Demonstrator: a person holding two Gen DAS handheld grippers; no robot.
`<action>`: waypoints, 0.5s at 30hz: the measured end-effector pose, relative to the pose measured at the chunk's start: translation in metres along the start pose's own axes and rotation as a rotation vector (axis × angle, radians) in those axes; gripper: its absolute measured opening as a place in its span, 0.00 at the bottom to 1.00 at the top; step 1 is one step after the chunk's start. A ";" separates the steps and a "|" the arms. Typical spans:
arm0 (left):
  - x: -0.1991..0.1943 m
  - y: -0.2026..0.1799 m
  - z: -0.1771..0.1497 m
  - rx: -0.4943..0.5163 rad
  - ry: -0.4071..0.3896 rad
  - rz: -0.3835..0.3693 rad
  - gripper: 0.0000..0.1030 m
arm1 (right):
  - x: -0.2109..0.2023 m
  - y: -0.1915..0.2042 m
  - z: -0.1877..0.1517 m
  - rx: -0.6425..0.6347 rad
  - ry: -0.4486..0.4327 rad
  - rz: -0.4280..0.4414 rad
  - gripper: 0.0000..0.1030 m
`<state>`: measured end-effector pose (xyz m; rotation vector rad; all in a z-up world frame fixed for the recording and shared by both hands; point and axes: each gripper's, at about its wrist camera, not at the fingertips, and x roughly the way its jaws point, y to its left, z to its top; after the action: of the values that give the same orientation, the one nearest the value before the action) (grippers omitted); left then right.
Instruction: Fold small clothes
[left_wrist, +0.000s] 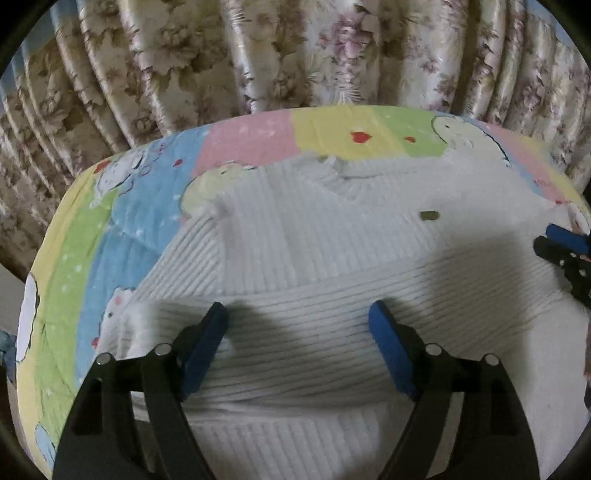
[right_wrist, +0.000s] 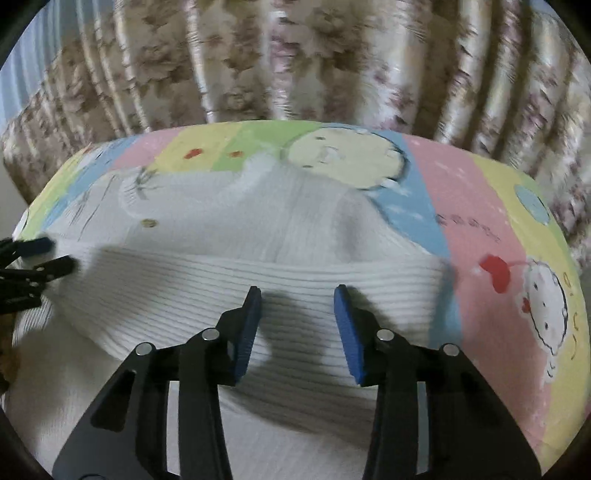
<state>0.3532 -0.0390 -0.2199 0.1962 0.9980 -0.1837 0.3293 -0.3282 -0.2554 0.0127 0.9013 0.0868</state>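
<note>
While both sets of tongs are hanging over the garment with nothing between their pads, I am reading this as the pause between one fold and the next. The white ribbed sweater (left_wrist: 332, 236) is lying spread across the middle of the tabletop, on a pastel cartoon-print cloth (left_wrist: 251, 140), with a flowered curtain (left_wrist: 184, 55) hanging behind it. Its near part is looking doubled over: a band of ribs is running crosswise over the lengthwise ribs of the body, so I am judging that the lower portion or a sleeve is already turned up. A small dark tag or button (left_wrist: 429, 215) is sitting on the chest, and the neckline is lying at the far edge.

My left tongs (left_wrist: 297, 317) are standing wide apart above the left part of that crosswise band, gripping nothing. My right tongs (right_wrist: 297, 299) are also apart, though less widely, above the right part of the band and near the sweater's right edge, empty too. Each pair is showing at the margin of the other's view, so they are working side by side. I cannot tell whether the tips are touching the knit or hovering just over it.

For the next move, I am thinking each pair needs to come down on a near edge or side of the sweater, close on a full layer of the thick knit, and carry it across evenly. The right view is blurring, so I am trusting its edges less.
</note>
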 end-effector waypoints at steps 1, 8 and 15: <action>-0.001 0.009 -0.002 -0.004 0.001 0.017 0.79 | -0.001 -0.011 -0.001 0.019 -0.005 -0.017 0.32; -0.006 0.054 -0.013 -0.056 0.031 0.056 0.87 | -0.020 -0.026 -0.007 0.066 -0.027 -0.010 0.32; -0.021 0.053 -0.026 -0.066 0.045 0.052 0.86 | -0.048 0.018 -0.029 -0.018 -0.019 0.080 0.42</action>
<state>0.3340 0.0204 -0.2116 0.1668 1.0411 -0.0991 0.2753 -0.3149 -0.2349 0.0330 0.8806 0.1695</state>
